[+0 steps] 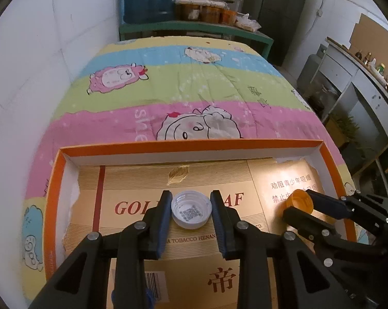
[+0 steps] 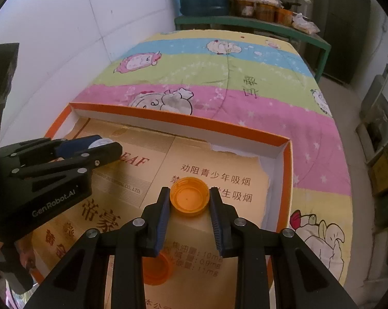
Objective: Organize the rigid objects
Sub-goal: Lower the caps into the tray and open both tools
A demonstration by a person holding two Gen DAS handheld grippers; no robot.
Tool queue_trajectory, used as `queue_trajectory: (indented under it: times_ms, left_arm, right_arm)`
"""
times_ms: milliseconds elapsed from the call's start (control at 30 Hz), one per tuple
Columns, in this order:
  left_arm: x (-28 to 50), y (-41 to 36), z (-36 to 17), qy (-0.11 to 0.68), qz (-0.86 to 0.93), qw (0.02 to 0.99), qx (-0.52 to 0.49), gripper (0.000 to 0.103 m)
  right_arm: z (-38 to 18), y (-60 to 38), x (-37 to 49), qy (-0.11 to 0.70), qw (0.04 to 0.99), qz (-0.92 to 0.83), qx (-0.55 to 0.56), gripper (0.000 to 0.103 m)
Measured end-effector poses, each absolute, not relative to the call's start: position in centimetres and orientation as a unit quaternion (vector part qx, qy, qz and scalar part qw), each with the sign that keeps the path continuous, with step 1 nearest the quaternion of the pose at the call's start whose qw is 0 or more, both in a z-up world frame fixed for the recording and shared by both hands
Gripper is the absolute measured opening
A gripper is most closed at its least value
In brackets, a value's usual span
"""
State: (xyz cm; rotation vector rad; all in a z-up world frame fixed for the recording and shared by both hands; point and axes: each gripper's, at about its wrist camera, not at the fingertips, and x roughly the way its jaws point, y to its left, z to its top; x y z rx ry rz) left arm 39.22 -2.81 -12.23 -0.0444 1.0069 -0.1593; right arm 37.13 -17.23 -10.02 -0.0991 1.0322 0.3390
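Note:
A shallow orange-rimmed box [image 1: 188, 146] lined with gold cardboard lies on a bed. My left gripper [image 1: 191, 209] is shut on a white bottle cap [image 1: 191, 212], open side up, just above the cardboard. My right gripper [image 2: 189, 200] is shut on an orange bottle cap [image 2: 189, 199], open side up, over the box's right part. In the left wrist view the right gripper [image 1: 299, 204] holds the orange cap [image 1: 297, 200] at right. In the right wrist view the left gripper [image 2: 103, 145] holds the white cap [image 2: 101, 143] at left. A second orange cap [image 2: 156, 270] lies on the cardboard under my right gripper.
The box's orange rim [image 2: 194, 122] stands around the caps. The bed has a striped cartoon quilt [image 1: 194, 85]. A white wall [image 1: 39, 64] runs along the left. A green shelf [image 1: 194, 29] with jars stands beyond the bed. Cabinets [image 1: 361, 97] stand at right.

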Motion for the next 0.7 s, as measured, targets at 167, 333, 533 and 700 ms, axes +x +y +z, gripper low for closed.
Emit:
queue_trajectory:
  times_ms: [167, 333, 533, 700]
  left_arm:
    - [39.2, -2.9, -12.2, 0.484, -0.081, 0.871, -0.019, 0.031]
    - [38.9, -2.4, -11.8, 0.476, -0.084, 0.875, -0.031, 0.044]
    - [37.9, -2.3, -10.7, 0.461, -0.093, 0.882, -0.035, 0.055]
    - [36.8, -2.4, -9.1, 0.441, -0.103, 0.891, -0.035, 0.055]
  right_arm:
    - [-10.2, -17.1, 37.3, 0.497, 0.851, 0.162, -0.047, 0.031]
    - [-10.0, -17.5, 36.9, 0.493, 0.853, 0.166, -0.032, 0.044]
    - [-9.2, -18.0, 36.2, 0.478, 0.862, 0.169, -0.015, 0.045]
    - [-7.8, -18.3, 34.9, 0.456, 0.873, 0.172, -0.003, 0.045]
